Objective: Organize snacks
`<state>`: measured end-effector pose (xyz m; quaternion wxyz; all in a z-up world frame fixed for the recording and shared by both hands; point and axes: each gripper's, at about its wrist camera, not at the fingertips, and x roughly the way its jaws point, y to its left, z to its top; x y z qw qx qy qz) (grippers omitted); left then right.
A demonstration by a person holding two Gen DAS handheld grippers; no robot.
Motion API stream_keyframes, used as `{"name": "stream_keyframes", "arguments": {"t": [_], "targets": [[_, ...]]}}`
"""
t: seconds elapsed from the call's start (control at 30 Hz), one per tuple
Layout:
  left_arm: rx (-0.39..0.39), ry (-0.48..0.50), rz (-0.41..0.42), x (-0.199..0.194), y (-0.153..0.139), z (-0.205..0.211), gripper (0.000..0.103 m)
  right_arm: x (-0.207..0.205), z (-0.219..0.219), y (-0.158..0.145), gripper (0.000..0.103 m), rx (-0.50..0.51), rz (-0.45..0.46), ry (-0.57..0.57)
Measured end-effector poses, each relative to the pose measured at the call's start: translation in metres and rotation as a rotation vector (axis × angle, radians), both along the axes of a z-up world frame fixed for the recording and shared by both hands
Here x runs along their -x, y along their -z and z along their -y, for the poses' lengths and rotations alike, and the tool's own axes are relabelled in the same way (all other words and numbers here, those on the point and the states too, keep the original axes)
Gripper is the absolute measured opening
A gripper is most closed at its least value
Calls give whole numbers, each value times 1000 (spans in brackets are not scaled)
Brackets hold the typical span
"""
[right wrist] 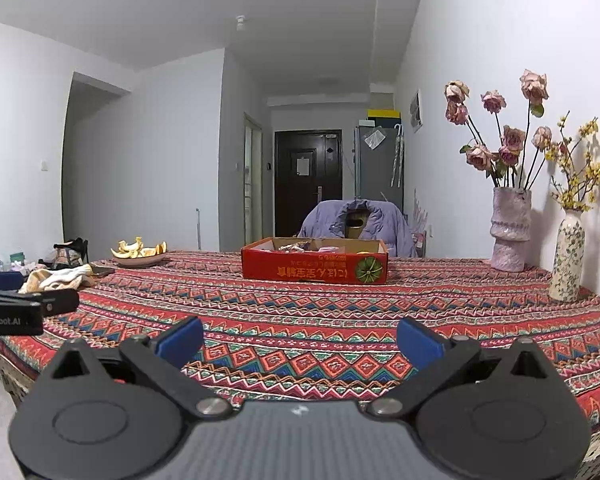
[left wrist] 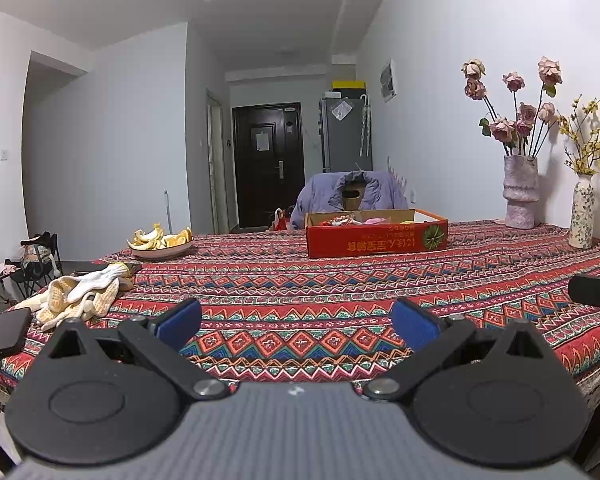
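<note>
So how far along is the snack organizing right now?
Some wrapped snacks already sit in the red cardboard box at the table's far side. Nothing is in hand: left gripper and right gripper are open, empty, over bare patterned tablecloth. What remains can't be judged.

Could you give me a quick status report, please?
Both hand-held grippers open, empty. Red snack box far across the table. Path clear.

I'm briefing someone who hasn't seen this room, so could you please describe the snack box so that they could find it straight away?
Start at the long table covered by the patterned red tablecloth. Towards its far end, in front of the chair draped with a purple jacket, sits the snack box, a shallow open red cardboard tray. Unlike the plate of orange peel to its left and the vases to its right, it carries a green round fruit print.
</note>
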<state>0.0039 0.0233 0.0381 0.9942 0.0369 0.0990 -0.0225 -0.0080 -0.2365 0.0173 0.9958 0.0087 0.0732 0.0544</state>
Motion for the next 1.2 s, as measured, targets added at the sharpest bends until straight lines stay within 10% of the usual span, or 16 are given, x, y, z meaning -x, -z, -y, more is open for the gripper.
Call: {"name": "stream_keyframes", "arguments": {"t": [1.2], "targets": [[4,-12,26,8,-5,3,103,1,2,1,103,7,10,22]]}}
